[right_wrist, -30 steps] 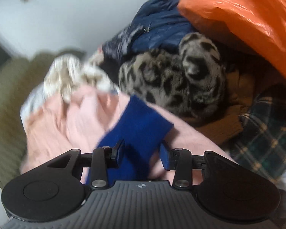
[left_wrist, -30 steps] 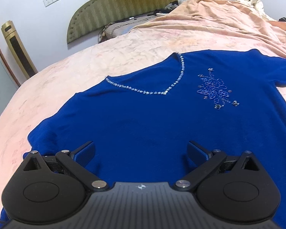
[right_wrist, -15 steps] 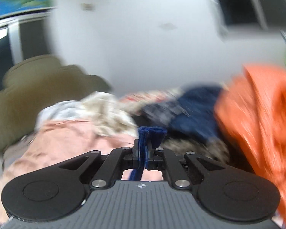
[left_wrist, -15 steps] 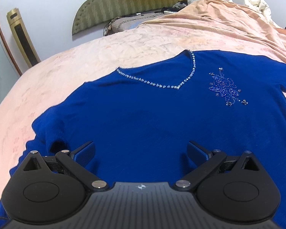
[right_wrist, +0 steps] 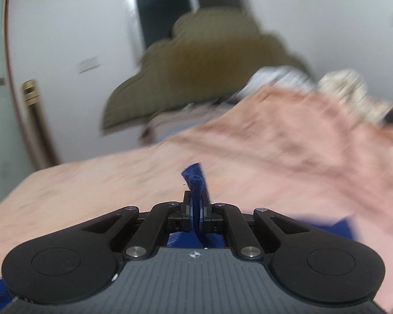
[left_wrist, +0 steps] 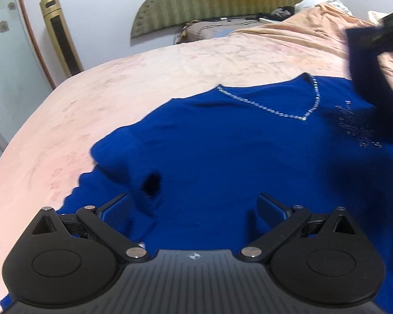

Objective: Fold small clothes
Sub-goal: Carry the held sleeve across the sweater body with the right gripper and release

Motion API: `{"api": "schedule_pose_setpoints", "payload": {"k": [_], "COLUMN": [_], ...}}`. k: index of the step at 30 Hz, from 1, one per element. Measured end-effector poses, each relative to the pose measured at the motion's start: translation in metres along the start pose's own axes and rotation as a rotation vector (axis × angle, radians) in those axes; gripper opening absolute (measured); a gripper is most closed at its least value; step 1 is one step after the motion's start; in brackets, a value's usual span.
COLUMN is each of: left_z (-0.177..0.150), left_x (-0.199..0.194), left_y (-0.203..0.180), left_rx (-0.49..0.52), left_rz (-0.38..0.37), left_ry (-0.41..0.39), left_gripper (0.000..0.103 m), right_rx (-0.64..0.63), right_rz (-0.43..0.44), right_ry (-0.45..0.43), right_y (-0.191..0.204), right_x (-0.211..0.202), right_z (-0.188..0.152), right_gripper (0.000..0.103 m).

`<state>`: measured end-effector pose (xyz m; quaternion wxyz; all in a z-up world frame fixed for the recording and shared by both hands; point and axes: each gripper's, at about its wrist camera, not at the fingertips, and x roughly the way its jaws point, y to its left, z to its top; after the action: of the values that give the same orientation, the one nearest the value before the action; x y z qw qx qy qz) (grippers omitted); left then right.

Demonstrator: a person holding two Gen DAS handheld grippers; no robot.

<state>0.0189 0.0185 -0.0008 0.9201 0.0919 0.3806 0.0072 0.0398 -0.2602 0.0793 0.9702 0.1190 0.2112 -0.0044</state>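
Change, left view: the blue top (left_wrist: pixel 222 162) has slid toward the right of the picture since a second ago; its near-left sleeve (left_wrist: pixel 123 157), flat before, is now rumpled with a dark fold in it; a second sleeve (left_wrist: pixel 372 83) hangs lifted at the right edge, where earlier it lay flat on the bed.
Change, right view: a second ago it faced a heap of clothes and an orange bag; now it faces the olive headboard (right_wrist: pixel 204 65), heavily blurred.
Left gripper (left_wrist: pixel 194 209): jaws spread wide and released; nothing between the blue pads; it hovers over the top's lower part.
Right gripper (right_wrist: pixel 196 214): jaws clenched on a blue sleeve end (right_wrist: pixel 195 180), having shut on it within the last second; a tuft of cloth sticks up past the pads; in the left view the tool shows dark at the upper right (left_wrist: pixel 390 31).
Blue top, place: spread face up across the middle of the bed (left_wrist: pixel 91 99); beaded V-neck (left_wrist: pixel 275 110) toward the headboard; beaded motif (left_wrist: pixel 356 125) right of it.
Counts: one top; two grippers; one tower fan (left_wrist: pixel 60 34) against the wall left of the bed; one pillow (left_wrist: pixel 204 28) at the bed's head.
Containers: none that I can make out.
Bed's far right corner: bunched peach cover (left_wrist: pixel 301 34) with pale cloth (left_wrist: pixel 319 0) behind it.
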Motion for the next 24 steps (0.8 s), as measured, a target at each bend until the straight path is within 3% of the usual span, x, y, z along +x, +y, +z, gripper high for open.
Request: {"api": "schedule_pose_setpoints", "payload": {"k": [4,10,24], "left_z": [-0.003,-0.009,-0.016], "left_x": [0.002,0.008,0.015], "left_y": [0.015,0.036,0.062], "left_rx": [-0.028,-0.071,-0.145], "left_rz": [0.009,0.029,0.065], "left_ry": [0.006,0.026,0.058], "left_gripper": [0.103,0.103,0.103], "right_rx": [-0.006,-0.036,0.017], "right_rz": [0.092,0.175,0.274], "right_ry": [0.090,0.154,0.221], "right_y": [0.065,0.144,0.176], "right_x": [0.033,0.044,0.081], "right_z": [-0.032,-0.064,-0.079], "right_gripper": [0.009,0.009,0.009]}}
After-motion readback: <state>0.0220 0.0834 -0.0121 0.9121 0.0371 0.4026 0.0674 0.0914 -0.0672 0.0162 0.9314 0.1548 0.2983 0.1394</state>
